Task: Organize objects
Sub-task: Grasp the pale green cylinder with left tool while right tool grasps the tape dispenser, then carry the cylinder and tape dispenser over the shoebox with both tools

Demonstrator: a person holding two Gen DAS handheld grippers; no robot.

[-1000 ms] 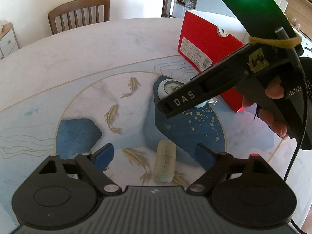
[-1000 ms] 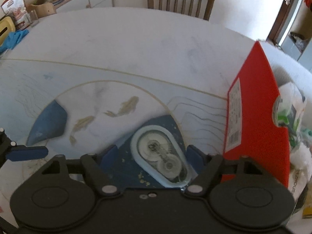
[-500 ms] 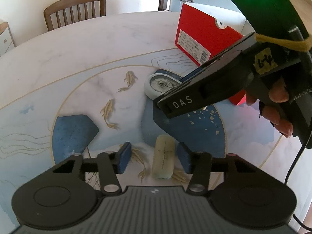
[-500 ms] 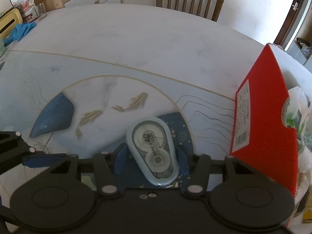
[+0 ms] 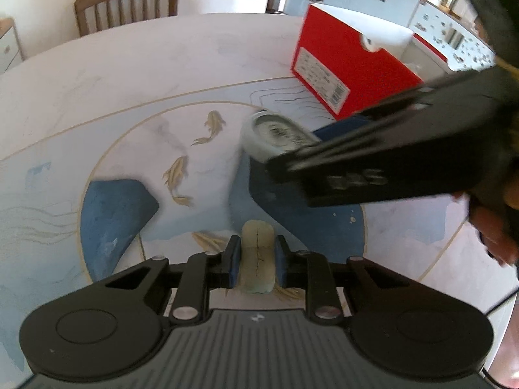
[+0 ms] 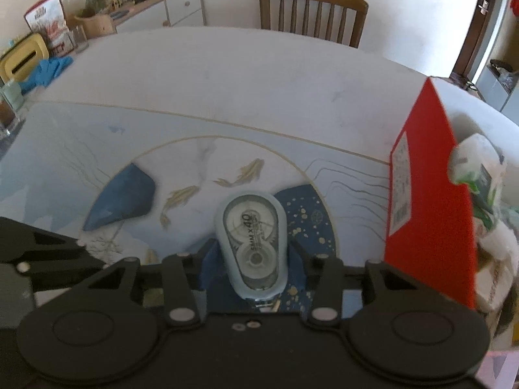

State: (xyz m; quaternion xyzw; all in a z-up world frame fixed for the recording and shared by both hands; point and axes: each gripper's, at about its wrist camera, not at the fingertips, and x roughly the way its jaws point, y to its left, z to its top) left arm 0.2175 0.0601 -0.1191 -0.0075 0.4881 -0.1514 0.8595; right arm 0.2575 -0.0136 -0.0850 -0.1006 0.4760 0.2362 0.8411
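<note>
My left gripper (image 5: 256,256) is shut on a pale, cracked eraser (image 5: 257,259) just over the painted table. My right gripper (image 6: 251,259) is shut on a light blue correction tape dispenser (image 6: 251,241), held flat above the table; the dispenser also shows in the left wrist view (image 5: 275,136), sticking out past the right gripper's black body (image 5: 389,159). A red open box (image 6: 428,214) stands to the right of the right gripper and also shows at the far right in the left wrist view (image 5: 350,68). It holds white packets (image 6: 480,168).
The round table (image 6: 227,77) has a painted fish and blue rock design. Wooden chairs (image 6: 313,13) stand at its far edge. A cabinet with clutter (image 6: 107,16), a blue cloth (image 6: 48,71) and glass jars (image 6: 9,103) lie at the far left.
Both grippers closed from open: the left on the eraser, the right on the correction tape dispenser. The right gripper has lifted the dispenser and swung it straight.
</note>
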